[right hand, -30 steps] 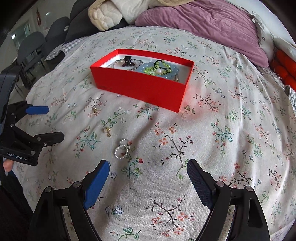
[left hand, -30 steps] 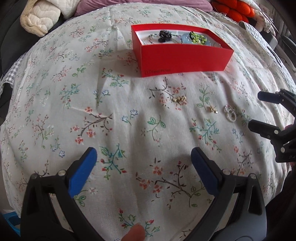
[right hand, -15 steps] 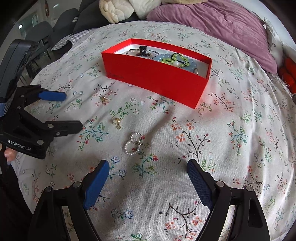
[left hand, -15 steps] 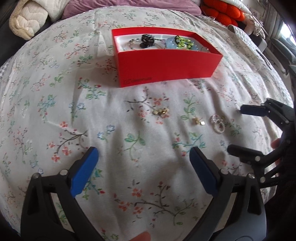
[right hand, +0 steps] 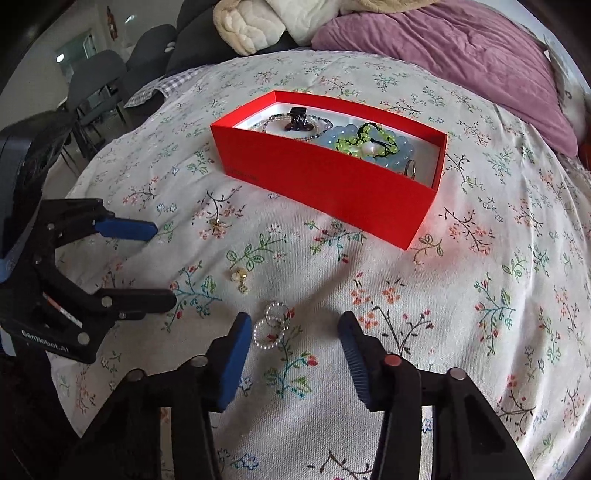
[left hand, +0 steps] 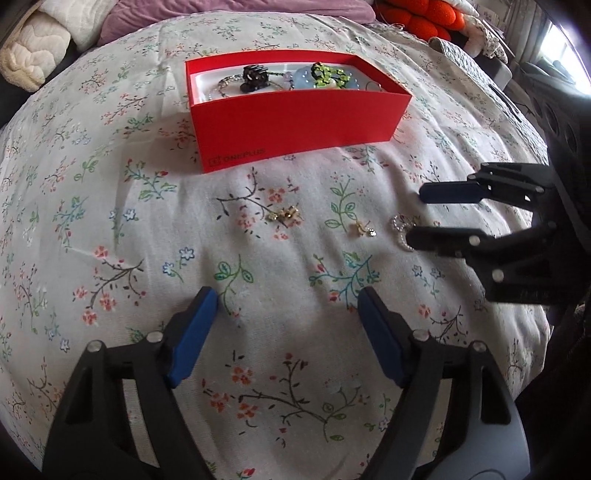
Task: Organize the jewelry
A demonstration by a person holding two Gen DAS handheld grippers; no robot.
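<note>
Pearl rings lie on the bed just beside the right hand-held gripper, spread wide; left hand-held gripper also wide, empty.

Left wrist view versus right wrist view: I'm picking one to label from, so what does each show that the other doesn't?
Only the left wrist view shows the orange cushion and the box's printed logo clearly. Only the right wrist view shows the grey chairs and the metal ring leaning inside the red box. Both share the box, the three loose pieces on the floral bedspread including the pearl rings, and both open hand-held grippers: left, right.
</note>
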